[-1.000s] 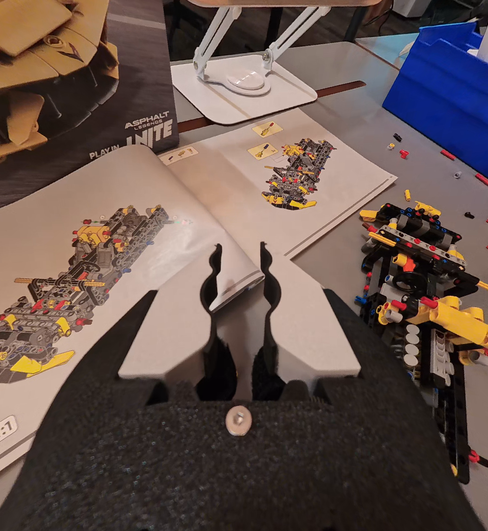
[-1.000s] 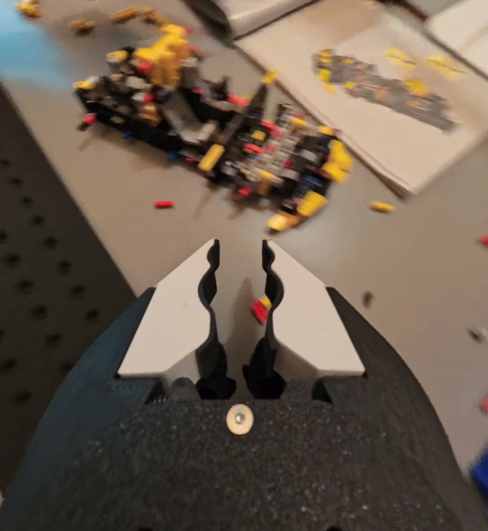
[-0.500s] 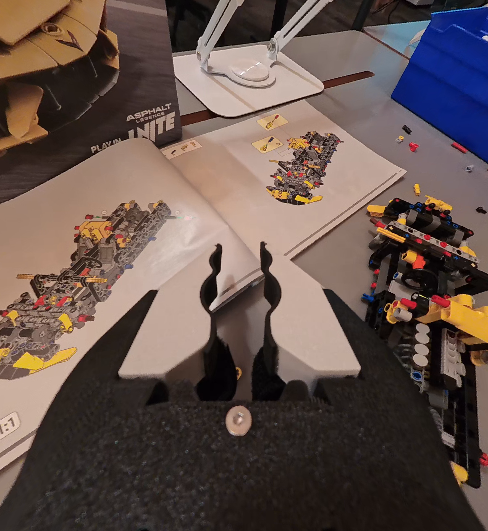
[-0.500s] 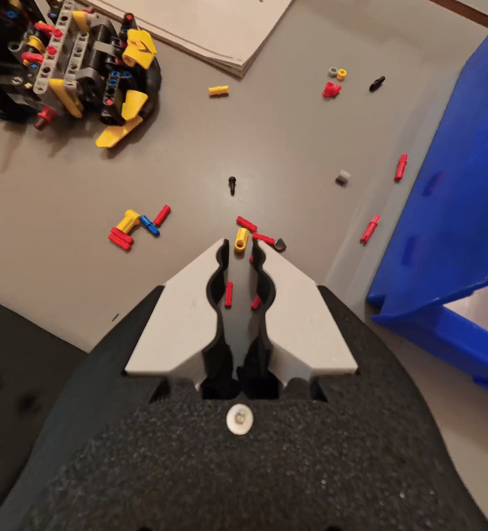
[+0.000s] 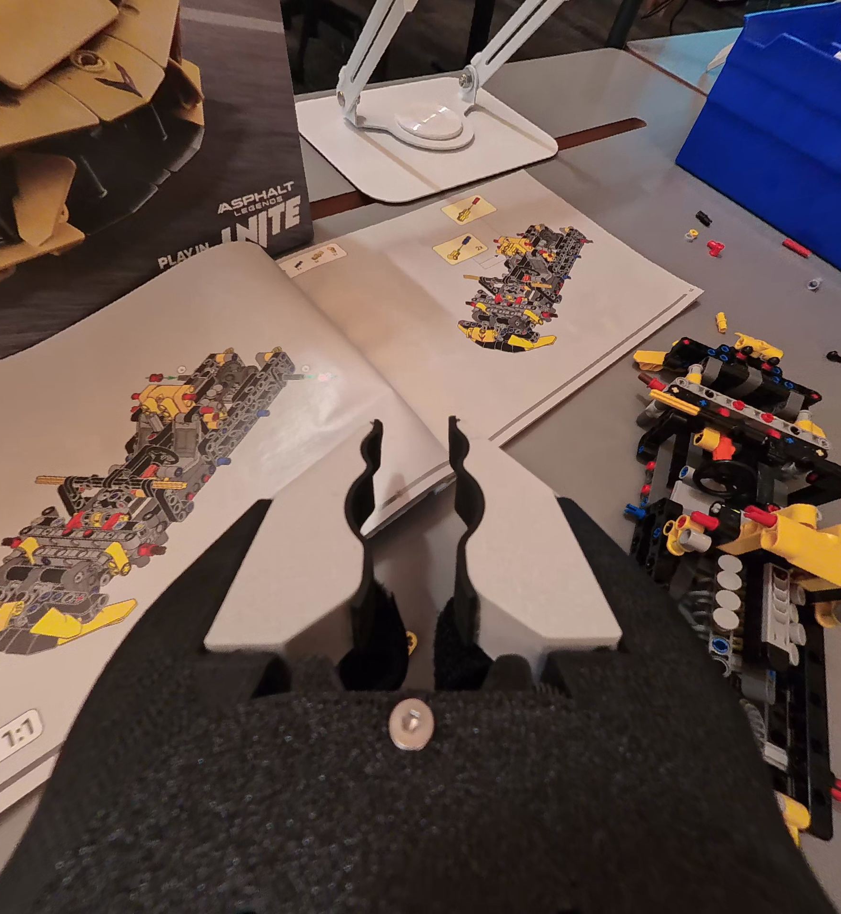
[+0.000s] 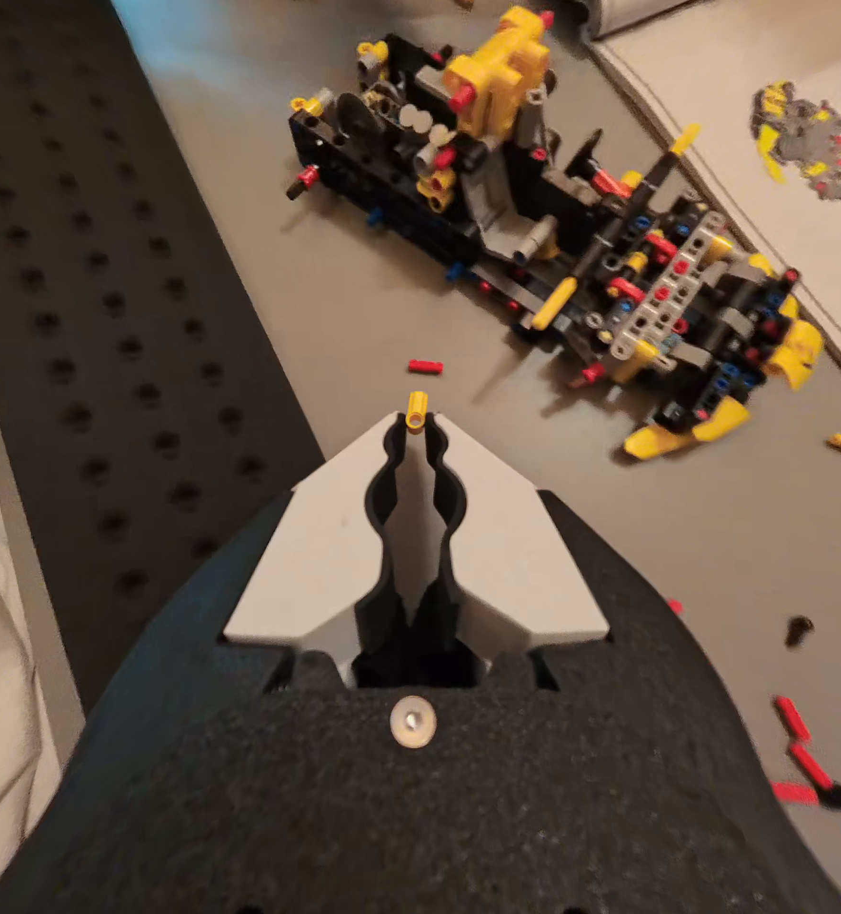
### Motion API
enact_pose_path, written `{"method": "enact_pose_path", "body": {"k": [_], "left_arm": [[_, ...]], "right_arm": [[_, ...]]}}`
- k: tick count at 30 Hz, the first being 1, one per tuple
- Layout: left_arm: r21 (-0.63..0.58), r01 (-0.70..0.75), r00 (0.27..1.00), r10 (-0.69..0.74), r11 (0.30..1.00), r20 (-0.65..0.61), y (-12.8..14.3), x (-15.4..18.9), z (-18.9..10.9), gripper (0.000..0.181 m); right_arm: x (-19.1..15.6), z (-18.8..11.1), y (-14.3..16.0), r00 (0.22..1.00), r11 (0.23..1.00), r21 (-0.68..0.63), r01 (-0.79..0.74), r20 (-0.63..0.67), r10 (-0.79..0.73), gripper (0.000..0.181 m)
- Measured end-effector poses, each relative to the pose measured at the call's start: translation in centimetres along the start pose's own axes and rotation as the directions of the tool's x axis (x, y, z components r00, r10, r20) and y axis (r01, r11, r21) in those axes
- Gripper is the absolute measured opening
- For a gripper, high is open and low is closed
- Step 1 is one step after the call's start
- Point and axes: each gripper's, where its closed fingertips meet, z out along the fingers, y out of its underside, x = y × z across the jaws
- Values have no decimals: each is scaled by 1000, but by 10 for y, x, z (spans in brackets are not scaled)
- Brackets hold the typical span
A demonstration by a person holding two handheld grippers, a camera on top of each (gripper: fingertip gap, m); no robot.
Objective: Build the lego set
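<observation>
The half-built black, grey and yellow lego chassis lies on the grey table to the right of my left gripper, which is open and empty above the lower edge of the open instruction booklet. In the right wrist view my right gripper is shut on a small yellow connector piece held at its fingertips above the table. The chassis lies ahead and to the right of it.
The lego box stands at back left, a white lamp base behind the booklet, a blue bin at right. Loose red, black and yellow pins scatter the table. A black perforated board lies left of the right gripper. Left tips to right tips: about 25 centimeters.
My right gripper closed on the yellow connector among the loose pins by the blue bin and swung back toward the chassis. My left gripper stayed open and drifted slightly.
</observation>
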Motion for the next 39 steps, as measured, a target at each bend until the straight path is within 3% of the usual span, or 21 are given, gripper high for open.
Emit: {"method": "enact_pose_path", "body": {"k": [7,13,17,22,25,31,39], "left_arm": [[6,1,1000,-1,1000,1,-2,-1,-2,27],[17,-23,999,22,1000,24,-7,-4,-6,27],[32,-24,998,23,999,52,-10,-11,-11,27],[29,0,999,-1,1000,41,-9,-12,-11,27],[24,-21,999,20,999,43,-8,-8,-10,27],[16,-49,997,48,999,52,-8,-5,-9,27],[16,-35,998,34,999,53,-7,-9,-9,27]], "right_arm": [[1,16,6,999,995,-95,30,-30,-33,7],[6,8,-3,998,1000,-7,16,-68,-16,15],[21,-12,-5,993,994,72,-86,-75,91,26],[72,-65,27,944,975,117,-186,-255,211,22],[84,-80,51,918,960,98,-260,-284,278,22],[73,-65,56,915,948,80,-307,-251,317,21],[68,-47,47,932,968,30,-251,-262,250,19]]}}
